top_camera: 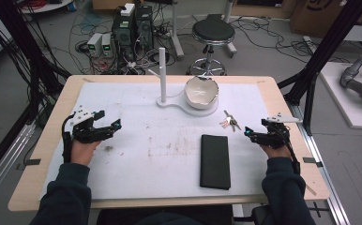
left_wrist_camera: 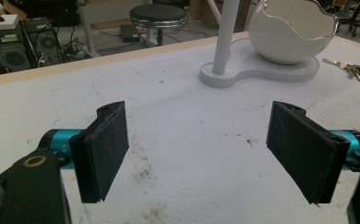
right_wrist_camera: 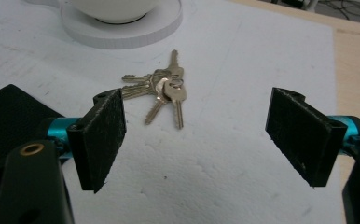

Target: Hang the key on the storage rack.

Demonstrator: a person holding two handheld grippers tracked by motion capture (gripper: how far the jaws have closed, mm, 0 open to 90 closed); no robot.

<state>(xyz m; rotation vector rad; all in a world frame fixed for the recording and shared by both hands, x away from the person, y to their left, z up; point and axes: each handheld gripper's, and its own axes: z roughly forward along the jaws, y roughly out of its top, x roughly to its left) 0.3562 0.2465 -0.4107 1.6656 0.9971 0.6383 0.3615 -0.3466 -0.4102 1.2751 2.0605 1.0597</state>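
Shiny metal keys on a rough, stained white mat; glossy white bowl

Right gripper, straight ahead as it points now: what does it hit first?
Most likely the keys: they lie on the table just ahead of the open right gripper, between its jaw lines. Beyond them stands the white stand base. Height above the table is unclear.

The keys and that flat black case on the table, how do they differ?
The keys are small, shiny metal, fanned out on a ring; the black case is much larger, matt, one flat rectangle. The keys lie just ahead of the right tool; the case lies beside it, nearer the table's middle. Both rest untouched on the white mat.
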